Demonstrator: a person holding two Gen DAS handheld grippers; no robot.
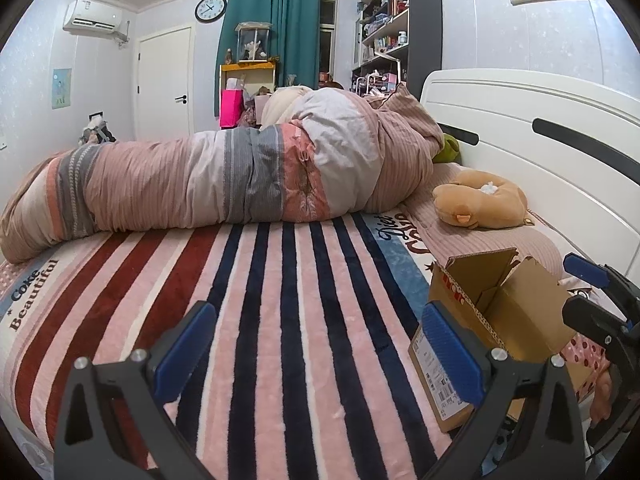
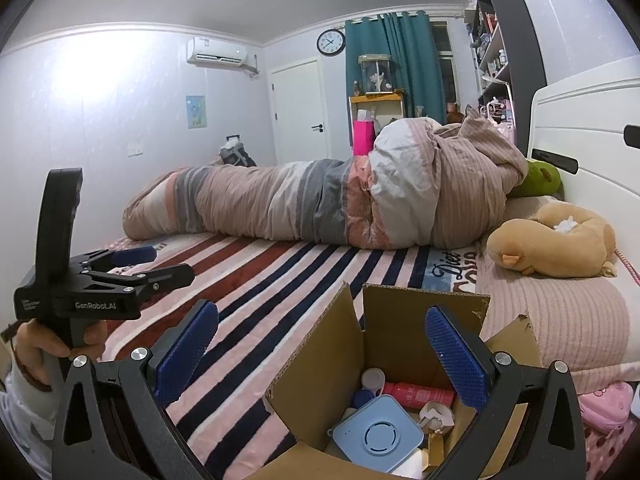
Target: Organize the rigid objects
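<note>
While both grippers' jaws gape wide and empty, the red bottle [image 2: 416, 393] lies sideways in the cardboard box [image 2: 400, 320], cap leftward, on the bed [image 2: 280, 272].

We read "GenRobot.AI" in white on the black body of the left gripper [image 2: 152, 264]. The striped blanket [image 1: 280, 300] carries "Coke" and "Beautiful" at its left edge, and "Diet" in script near the pillow end. The cardboard box [image 1: 500, 320] has a printed label with barcode on its side, too small for us to read. The wall clock [image 1: 211, 8] shows numerals, unreadable.
</note>
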